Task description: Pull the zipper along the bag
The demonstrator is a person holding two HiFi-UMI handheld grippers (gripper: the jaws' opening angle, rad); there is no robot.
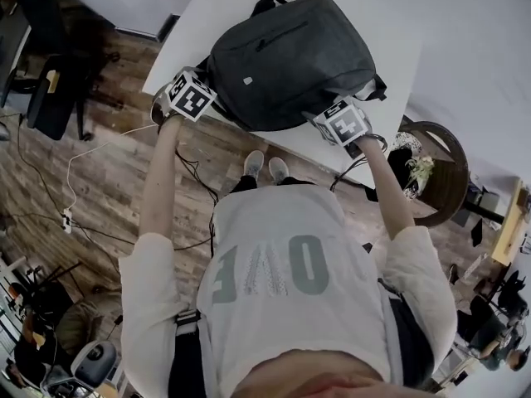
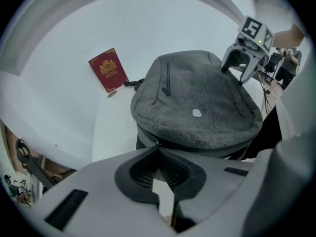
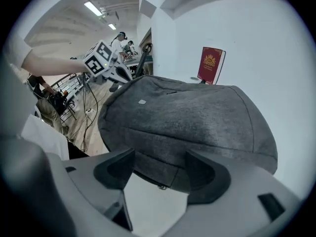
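On the white tabletop [image 1: 431, 31] the grey backpack [image 1: 286, 60] lies flat, front panel up, its bottom end at the edge nearest me and its carry handle pointing away. I see my left hand-held gripper [image 2: 158, 152] at the bag's near left corner, with its jaws pressed fully together. Their tips sit right against the side seam, where a small zipper pull [image 2: 157, 143] shows just above them. Whether the pull is actually pinched I cannot tell.

My right hand-held gripper [image 3: 160, 164] is at the bag's near right corner with its jaws standing wide apart. The bag's lower edge lies just beyond the two pads, which do not press on the fabric. A second pull [image 3: 160, 185] hangs from the seam in the gap, over bare tabletop.

Behind the bag, a red booklet [image 3: 211, 64] with a gold crest stands upright against the white wall [image 3: 276, 43], apart from the bag. From the head view, both arms reach forward to either side of the bag, and wooden floor [image 1: 108, 164] shows below the tabletop edge.
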